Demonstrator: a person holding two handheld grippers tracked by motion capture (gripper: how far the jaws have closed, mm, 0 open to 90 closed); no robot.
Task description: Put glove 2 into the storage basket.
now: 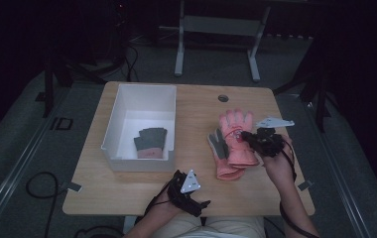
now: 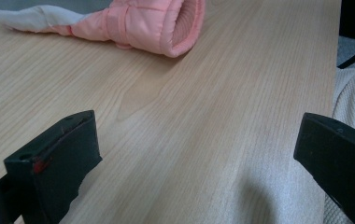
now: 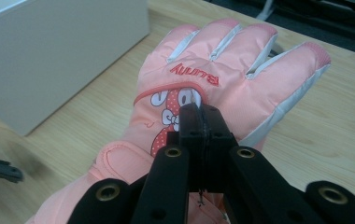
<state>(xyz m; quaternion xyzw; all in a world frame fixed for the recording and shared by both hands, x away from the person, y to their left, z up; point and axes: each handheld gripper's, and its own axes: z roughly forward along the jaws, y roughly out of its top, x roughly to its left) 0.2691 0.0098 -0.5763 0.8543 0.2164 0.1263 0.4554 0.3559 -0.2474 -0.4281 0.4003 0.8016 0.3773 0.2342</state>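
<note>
Right gripper [image 3: 199,112] clenched, jaws pinching fabric on back of pink glove [image 3: 222,84] at bunny print; glove fingers aimed toward far edge of tabletop [image 1: 196,99]. In high view, same glove [image 1: 236,134] on right half of tabletop, overlapping second pink glove [image 1: 221,158] lying palm-up, grey palm showing, cuff toward near edge. Left gripper [image 1: 189,191] near near edge, around middle, jaws released, spread wide over bare wood, grasping nothing. White bin [image 1: 142,99] on left half, grey glove [image 1: 152,141] inside.
</note>
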